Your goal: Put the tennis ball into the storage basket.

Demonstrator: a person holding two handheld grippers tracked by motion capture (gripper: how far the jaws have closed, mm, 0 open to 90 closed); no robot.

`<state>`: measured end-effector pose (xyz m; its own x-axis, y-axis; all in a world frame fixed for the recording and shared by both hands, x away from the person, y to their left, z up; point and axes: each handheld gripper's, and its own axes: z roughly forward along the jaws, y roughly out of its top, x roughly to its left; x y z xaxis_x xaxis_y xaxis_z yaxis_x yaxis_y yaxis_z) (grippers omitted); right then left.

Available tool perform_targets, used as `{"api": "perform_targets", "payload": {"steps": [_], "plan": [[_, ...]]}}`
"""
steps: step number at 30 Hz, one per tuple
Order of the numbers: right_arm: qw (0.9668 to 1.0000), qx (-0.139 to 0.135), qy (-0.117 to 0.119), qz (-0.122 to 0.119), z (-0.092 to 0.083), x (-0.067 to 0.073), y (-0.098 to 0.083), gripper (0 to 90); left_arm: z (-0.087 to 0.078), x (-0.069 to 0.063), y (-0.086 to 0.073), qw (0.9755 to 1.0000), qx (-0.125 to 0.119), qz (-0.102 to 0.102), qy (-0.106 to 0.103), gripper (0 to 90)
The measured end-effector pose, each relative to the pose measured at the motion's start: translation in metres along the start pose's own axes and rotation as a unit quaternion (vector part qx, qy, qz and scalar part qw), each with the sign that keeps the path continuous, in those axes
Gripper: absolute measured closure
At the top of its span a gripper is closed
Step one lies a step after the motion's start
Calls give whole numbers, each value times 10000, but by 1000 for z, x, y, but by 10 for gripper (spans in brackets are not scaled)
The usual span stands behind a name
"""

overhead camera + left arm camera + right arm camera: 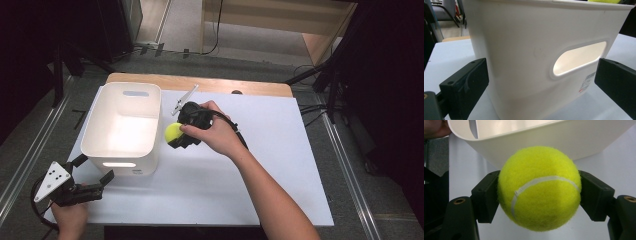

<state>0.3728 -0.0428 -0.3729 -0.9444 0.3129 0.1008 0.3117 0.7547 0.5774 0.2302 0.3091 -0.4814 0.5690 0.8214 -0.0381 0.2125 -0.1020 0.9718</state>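
The right gripper point(176, 136) is holding the ball point(173, 132) clamped between its jaws just beside the bin point(122, 129), above the bench point(260, 165), so placement inside is pending, while the left gripper point(95, 170) is waiting open-jawed at the bin's near wall, gripping nothing.

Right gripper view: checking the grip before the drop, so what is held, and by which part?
The right hand-held gripper clamps the fuzzy yellow tennis ball across its middle, one black jaw on each side.
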Motion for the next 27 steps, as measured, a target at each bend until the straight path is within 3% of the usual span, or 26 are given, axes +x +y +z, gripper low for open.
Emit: {"api": "perform_targets", "payload": {"steps": [27], "plan": [[9997, -26, 102, -233, -12, 8, 24, 240, 0, 0, 0, 10000, -10, 5, -13, 0]]}}
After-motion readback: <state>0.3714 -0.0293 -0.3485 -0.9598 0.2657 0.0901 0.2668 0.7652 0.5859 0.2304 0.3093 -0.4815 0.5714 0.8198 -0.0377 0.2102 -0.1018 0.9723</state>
